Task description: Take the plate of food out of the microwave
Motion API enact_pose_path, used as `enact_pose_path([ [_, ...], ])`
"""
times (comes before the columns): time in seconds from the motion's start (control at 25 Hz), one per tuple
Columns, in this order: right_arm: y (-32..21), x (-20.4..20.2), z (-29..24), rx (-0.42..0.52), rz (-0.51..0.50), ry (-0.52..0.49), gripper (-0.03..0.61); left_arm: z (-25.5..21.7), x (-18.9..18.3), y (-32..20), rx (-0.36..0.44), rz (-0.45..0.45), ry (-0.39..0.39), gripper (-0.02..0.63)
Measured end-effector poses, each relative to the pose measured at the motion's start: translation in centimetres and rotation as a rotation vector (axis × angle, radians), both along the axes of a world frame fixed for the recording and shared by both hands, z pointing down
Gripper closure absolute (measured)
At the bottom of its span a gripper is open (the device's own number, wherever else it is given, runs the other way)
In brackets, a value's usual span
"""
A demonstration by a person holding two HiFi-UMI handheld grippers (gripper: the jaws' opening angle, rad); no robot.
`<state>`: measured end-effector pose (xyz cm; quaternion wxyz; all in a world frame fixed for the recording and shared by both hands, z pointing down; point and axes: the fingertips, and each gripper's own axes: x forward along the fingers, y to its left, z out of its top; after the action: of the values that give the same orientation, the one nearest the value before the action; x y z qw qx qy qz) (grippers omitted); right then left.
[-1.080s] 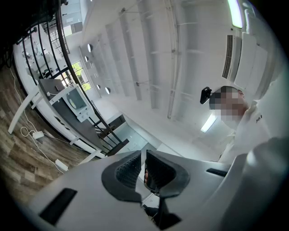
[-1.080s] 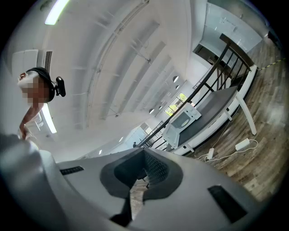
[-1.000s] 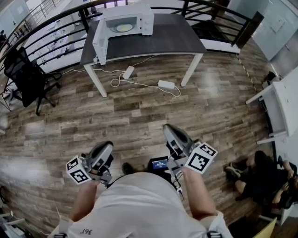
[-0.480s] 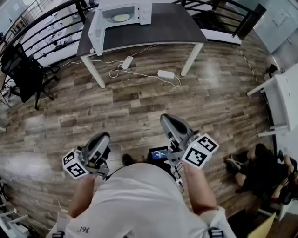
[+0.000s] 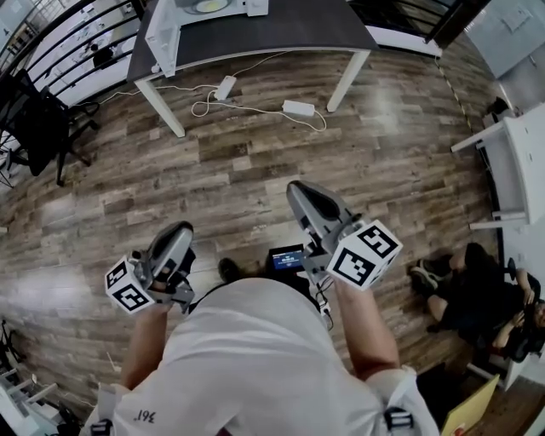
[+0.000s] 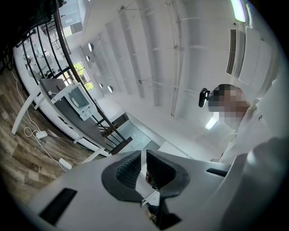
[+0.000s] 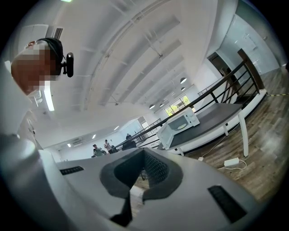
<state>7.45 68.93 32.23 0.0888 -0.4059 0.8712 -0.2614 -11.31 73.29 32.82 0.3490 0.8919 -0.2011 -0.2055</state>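
You are standing in an open-plan office on an upper level. A black railing (image 5: 60, 43) is running along the edge, and people (image 7: 101, 146) are moving about beyond it. Wood-look floor (image 5: 255, 170) is stretching under a dark tabletop (image 5: 281, 21) that is carrying a microwave (image 7: 180, 122), with cables (image 5: 255, 109) trailing below. A black office chair (image 5: 38, 128) is sitting by the railing and a white desk (image 5: 519, 170) is standing at your right. Strip lights (image 7: 48, 101) and a vent (image 6: 232, 52) are hanging in the high white ceiling (image 7: 135, 58).
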Motion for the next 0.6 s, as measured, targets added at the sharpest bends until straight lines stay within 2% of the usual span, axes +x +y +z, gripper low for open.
enact_pose_path([
  [0.28,-0.8,1.1,0.7,-0.012,-0.007,0.058,0.589,-0.2,1.8,-0.6,0.003,0.006,0.002,0.571],
  [0.6,-1.9,3.5,1.1,-0.025,-0.009,0.029,0.589,0.2,4.9,-1.9,-0.001,0.015,-0.010,0.571],
])
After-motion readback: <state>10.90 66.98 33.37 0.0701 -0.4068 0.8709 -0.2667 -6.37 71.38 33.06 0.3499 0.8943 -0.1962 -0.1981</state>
